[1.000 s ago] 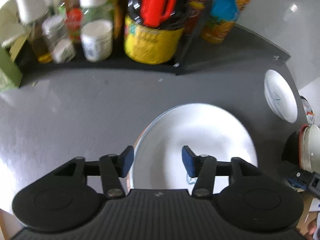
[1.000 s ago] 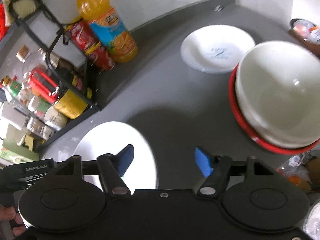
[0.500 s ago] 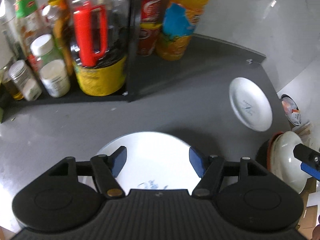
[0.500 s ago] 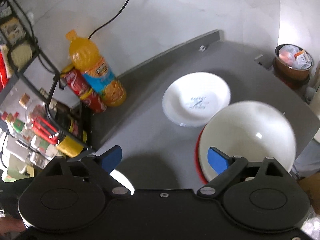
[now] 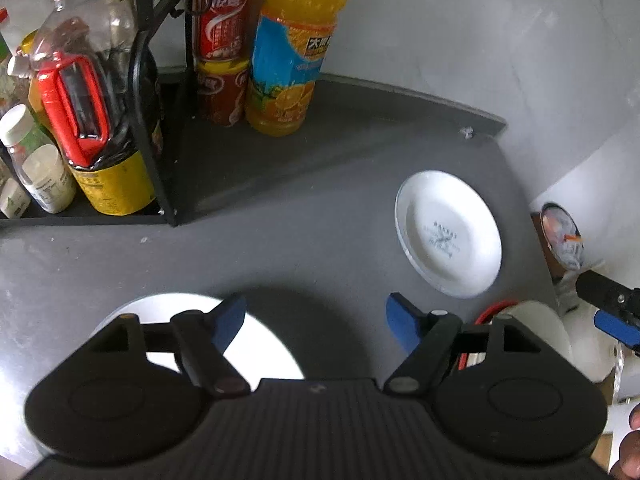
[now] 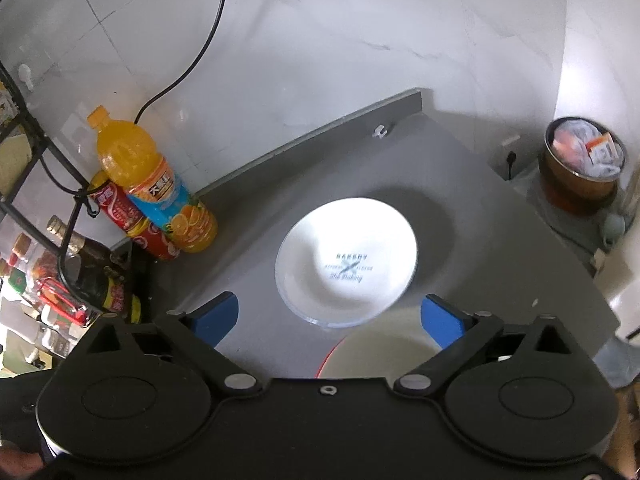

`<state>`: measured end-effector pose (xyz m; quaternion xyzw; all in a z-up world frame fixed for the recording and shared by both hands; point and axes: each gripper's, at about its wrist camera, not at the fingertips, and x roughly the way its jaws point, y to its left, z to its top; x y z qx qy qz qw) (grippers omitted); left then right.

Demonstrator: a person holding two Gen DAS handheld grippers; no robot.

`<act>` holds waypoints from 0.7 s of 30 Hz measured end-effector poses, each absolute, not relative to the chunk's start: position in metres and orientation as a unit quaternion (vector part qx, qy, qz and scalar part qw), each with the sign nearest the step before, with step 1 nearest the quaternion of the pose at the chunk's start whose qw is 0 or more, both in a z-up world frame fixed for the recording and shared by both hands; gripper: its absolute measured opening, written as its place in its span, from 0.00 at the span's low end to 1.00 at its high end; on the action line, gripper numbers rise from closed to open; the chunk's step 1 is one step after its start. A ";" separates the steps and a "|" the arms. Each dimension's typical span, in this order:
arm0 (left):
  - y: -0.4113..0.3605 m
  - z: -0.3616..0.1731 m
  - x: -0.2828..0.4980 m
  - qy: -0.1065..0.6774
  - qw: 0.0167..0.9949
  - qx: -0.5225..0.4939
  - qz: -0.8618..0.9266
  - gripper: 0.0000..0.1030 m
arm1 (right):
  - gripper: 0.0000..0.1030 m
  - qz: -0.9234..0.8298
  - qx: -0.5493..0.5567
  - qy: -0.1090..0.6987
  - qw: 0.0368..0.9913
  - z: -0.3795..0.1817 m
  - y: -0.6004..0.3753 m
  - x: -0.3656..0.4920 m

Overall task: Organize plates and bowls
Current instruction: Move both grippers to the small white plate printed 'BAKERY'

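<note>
Grey countertop point(image 6: 472, 184) meets a pale marble-tiled wall point(image 6: 360, 32).

Glossy white plate point(image 6: 346, 266), matt grey counter point(image 6: 500, 240)

A grey desk point(image 5: 304, 240) is seen, set into a corner of pale walls. Two white plates are laid flat on it, well apart: a printed plate point(image 6: 346, 266) near the far corner and a plain plate point(image 5: 264, 344) nearer. An orange bottle point(image 5: 292, 52), stacked cans point(image 5: 222, 56) and a black rack point(image 5: 160, 120) are stood at the back, and a white bowl point(image 6: 380, 354) in a red dish point(image 6: 330, 356) is placed just beside the printed plate.
</note>
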<state>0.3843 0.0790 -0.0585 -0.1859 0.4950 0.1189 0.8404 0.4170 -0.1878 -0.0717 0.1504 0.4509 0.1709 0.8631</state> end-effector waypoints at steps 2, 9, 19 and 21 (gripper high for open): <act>0.075 -0.060 0.391 0.493 0.839 -0.194 0.122 0.74 | 0.96 0.180 0.140 0.453 0.862 -0.072 -0.189 0.429; 0.068 -0.076 0.420 0.496 0.827 -0.226 0.140 0.74 | 0.97 0.199 0.105 0.455 0.862 -0.080 -0.196 0.465; 0.057 -0.108 0.461 0.493 0.809 -0.278 0.156 0.74 | 0.97 0.231 0.077 0.496 0.834 -0.117 -0.212 0.526; 0.055 -0.114 0.466 0.489 0.807 -0.289 0.160 0.74 | 0.95 0.237 0.076 0.503 0.828 -0.125 -0.214 0.537</act>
